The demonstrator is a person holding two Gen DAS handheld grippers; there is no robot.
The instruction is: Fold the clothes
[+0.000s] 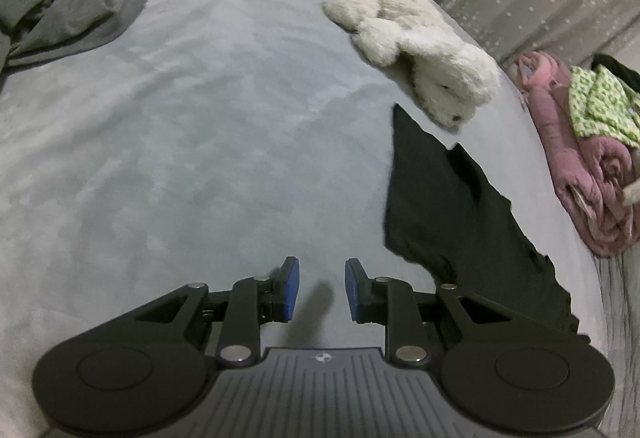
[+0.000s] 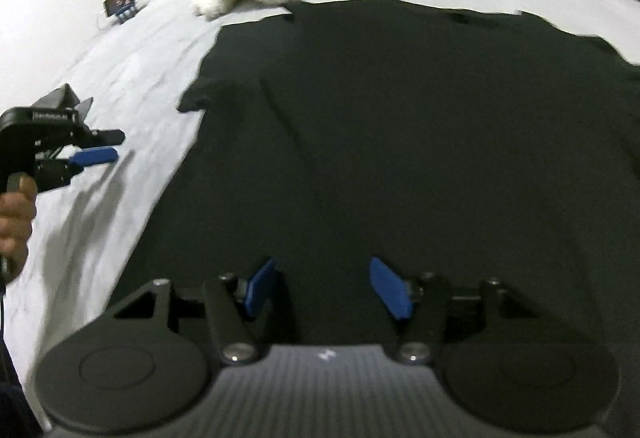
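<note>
Both tongs empty | left tongs [image 1: 318,288] narrow | right tongs [image 2: 326,288] wide (over black shirt [image 2: 400,137])

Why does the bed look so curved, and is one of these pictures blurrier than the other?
Left wrist view: the fisheye lens bulges the flat grey bedsheet into a dome; the fluffy white plush toy looks fairly sharp. Right wrist view: the same bulge, but smeared by motion blur; the black T-shirt is so dark its folds barely show.
</note>
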